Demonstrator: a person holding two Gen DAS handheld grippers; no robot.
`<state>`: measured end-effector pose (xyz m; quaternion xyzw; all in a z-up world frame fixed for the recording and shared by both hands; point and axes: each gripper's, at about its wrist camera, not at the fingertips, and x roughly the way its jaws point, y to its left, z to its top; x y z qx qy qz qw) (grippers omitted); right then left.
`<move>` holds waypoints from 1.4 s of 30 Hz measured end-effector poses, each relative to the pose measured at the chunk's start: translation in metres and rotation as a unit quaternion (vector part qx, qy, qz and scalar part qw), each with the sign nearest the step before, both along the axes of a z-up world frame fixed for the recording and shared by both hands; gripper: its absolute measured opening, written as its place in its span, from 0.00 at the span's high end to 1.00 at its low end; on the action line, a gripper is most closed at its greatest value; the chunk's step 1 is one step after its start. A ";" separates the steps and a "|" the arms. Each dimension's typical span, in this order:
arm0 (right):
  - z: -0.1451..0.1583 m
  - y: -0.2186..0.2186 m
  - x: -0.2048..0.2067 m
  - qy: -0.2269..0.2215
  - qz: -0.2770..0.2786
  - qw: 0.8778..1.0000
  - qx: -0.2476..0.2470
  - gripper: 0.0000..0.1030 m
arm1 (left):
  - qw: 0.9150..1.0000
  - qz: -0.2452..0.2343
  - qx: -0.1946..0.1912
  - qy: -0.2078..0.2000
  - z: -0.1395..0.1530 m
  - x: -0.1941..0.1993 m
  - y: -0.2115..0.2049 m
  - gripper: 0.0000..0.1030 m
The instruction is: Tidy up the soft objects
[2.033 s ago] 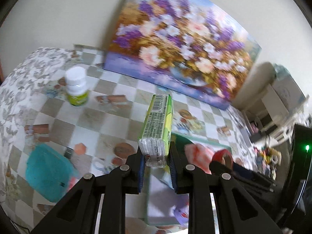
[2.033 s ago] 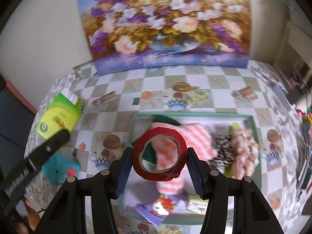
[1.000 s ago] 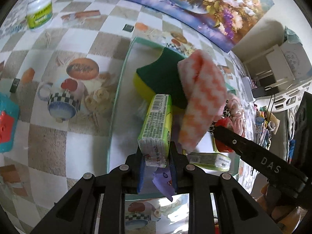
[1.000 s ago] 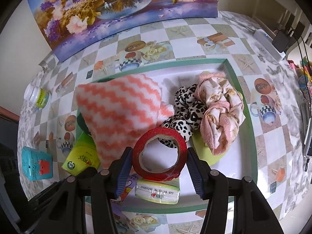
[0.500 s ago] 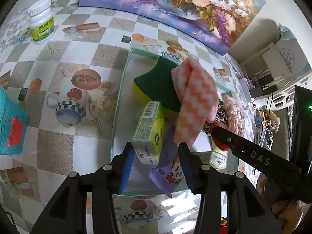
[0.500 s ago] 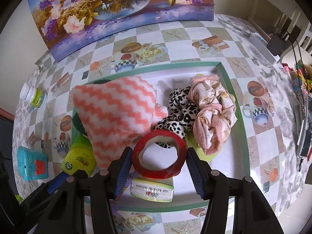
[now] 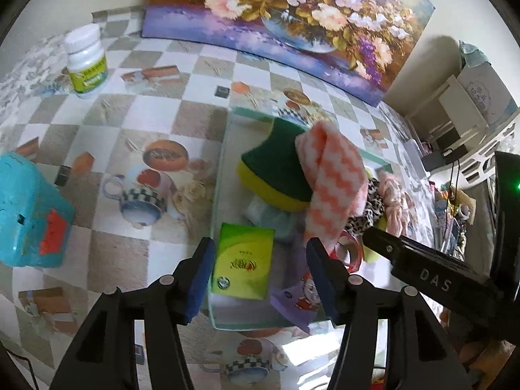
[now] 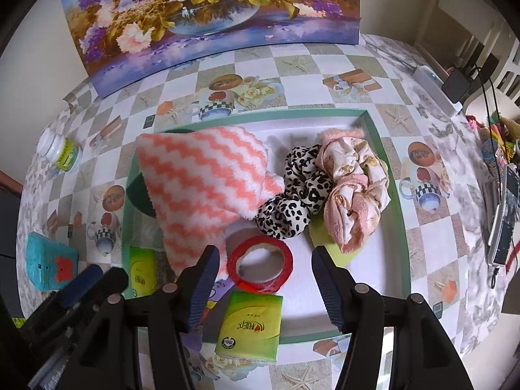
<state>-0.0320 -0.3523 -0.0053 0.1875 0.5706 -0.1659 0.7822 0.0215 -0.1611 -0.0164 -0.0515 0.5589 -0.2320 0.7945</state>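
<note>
A green-rimmed white tray (image 8: pixel 292 111) holds an orange-and-white zigzag cloth (image 8: pixel 201 178), a leopard scrunchie (image 8: pixel 292 195), a pink scrunchie (image 8: pixel 354 191) and a green-and-yellow sponge (image 7: pixel 273 169). My left gripper (image 7: pixel 260 260) is opening. The green tissue pack (image 7: pixel 242 263) lies flat in the tray's near left corner between the fingers, untouched. My right gripper (image 8: pixel 265 260) is also opening above the red tape roll (image 8: pixel 260 268), which lies flat on the tray floor clear of both pads. A second tissue pack (image 8: pixel 250 325) rests on the tray's front rim.
A white pill bottle (image 7: pixel 86 61) and a teal box (image 7: pixel 29 214) stand on the checked tablecloth left of the tray. A flower painting (image 7: pixel 292 22) leans on the back wall. A purple packet (image 7: pixel 299 295) lies in the tray's front. Cables and clutter crowd the right side.
The left jaws let go of the tissue pack, which dropped flat into the tray, and the gripper rose. The right jaws widened off the red tape roll, which now lies flat.
</note>
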 end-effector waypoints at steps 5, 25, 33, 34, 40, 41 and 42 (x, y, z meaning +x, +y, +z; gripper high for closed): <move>0.003 0.002 -0.004 -0.004 -0.001 1.000 -0.006 0.39 | 1.000 0.018 0.016 -0.017 0.001 0.003 0.007 0.40; 0.016 0.020 -0.025 -0.035 0.007 0.999 -0.040 0.00 | 0.984 0.105 0.108 -0.093 0.001 0.004 0.042 0.05; 0.021 0.027 -0.039 -0.044 0.004 0.998 -0.050 0.00 | 0.981 0.092 0.135 -0.108 0.008 -0.008 0.044 0.05; 0.021 0.028 -0.041 -0.044 0.005 0.998 -0.052 0.00 | 0.980 0.089 0.140 -0.109 0.009 -0.010 0.043 0.05; 0.020 0.034 -0.048 -0.043 0.008 0.997 -0.060 0.00 | 0.975 0.095 0.162 -0.115 0.015 -0.021 0.046 0.05; 0.019 0.035 -0.050 -0.042 0.007 0.997 -0.062 0.00 | 0.974 0.098 0.167 -0.118 0.016 -0.023 0.047 0.05; 0.019 0.035 -0.051 -0.041 0.006 0.997 -0.062 0.00 | 0.973 0.099 0.170 -0.121 0.017 -0.024 0.047 0.05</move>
